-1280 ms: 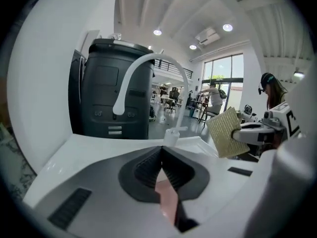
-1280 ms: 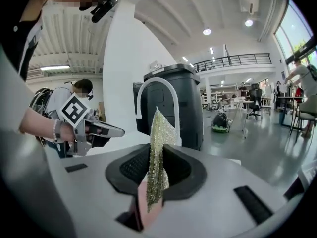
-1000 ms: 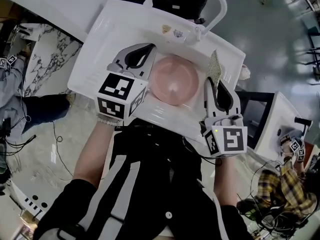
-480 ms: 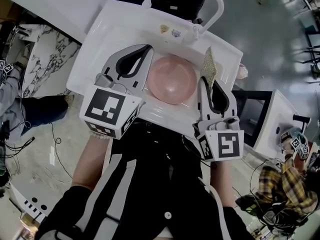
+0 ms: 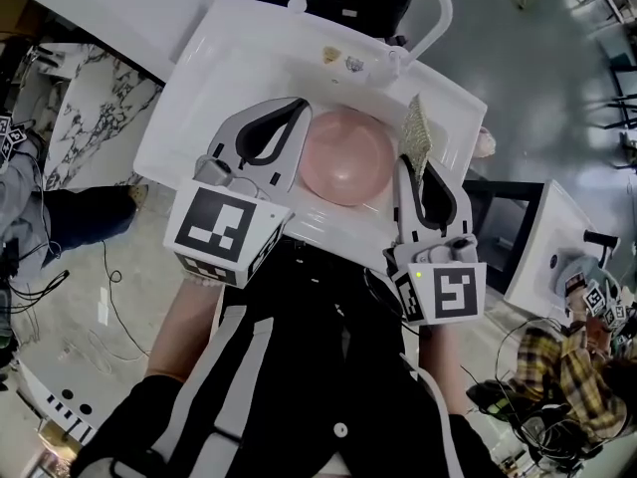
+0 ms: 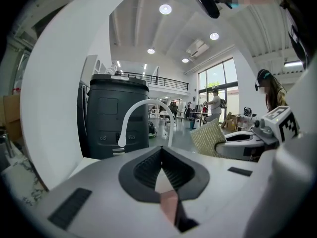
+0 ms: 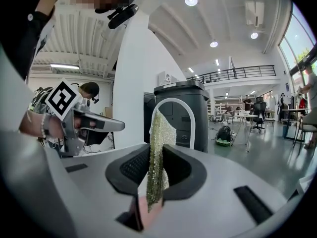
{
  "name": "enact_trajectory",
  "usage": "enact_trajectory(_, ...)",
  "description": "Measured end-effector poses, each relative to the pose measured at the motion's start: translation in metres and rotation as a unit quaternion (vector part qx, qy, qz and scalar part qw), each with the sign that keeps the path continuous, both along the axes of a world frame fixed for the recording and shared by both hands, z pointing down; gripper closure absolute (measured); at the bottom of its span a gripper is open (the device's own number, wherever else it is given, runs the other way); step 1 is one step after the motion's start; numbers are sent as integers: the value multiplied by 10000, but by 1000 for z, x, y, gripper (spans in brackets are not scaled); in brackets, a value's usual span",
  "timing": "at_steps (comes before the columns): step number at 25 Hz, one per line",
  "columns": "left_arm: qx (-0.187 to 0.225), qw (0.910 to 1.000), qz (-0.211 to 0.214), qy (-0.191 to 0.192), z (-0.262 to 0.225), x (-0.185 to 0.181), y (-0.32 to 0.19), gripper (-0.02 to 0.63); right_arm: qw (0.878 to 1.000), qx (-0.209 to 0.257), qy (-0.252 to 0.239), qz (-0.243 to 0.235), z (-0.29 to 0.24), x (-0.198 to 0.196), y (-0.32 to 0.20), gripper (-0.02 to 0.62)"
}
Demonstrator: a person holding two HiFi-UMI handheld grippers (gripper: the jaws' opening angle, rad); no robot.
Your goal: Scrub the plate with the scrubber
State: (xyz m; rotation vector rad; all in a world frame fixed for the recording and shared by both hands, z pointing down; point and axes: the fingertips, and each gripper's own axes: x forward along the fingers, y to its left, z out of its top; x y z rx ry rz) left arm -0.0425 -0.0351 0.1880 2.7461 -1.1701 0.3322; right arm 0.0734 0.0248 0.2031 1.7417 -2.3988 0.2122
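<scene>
A person at a white sink (image 5: 199, 78) holds a two-jaw tool in each hand on either side of a pink plate (image 5: 346, 157).
The sink fills the middle of the head view, with an arched white faucet (image 5: 435, 16) at its far edge. The round plate lies in the basin. The left tool (image 5: 301, 106) reaches in from the sink's left side, its jaws pressed together on nothing. The right tool (image 5: 411, 164), near the sink's right edge, pinches a yellow-green scrubber (image 5: 417, 127), which stands upright just beside the plate's right rim.
</scene>
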Motion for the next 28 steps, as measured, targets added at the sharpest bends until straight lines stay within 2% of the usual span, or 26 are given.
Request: enact_trajectory(28, -30, 10000, -61, -53, 3, -3, -3, 606, 9998, -40, 162, -98, 6, -1, -2, 522)
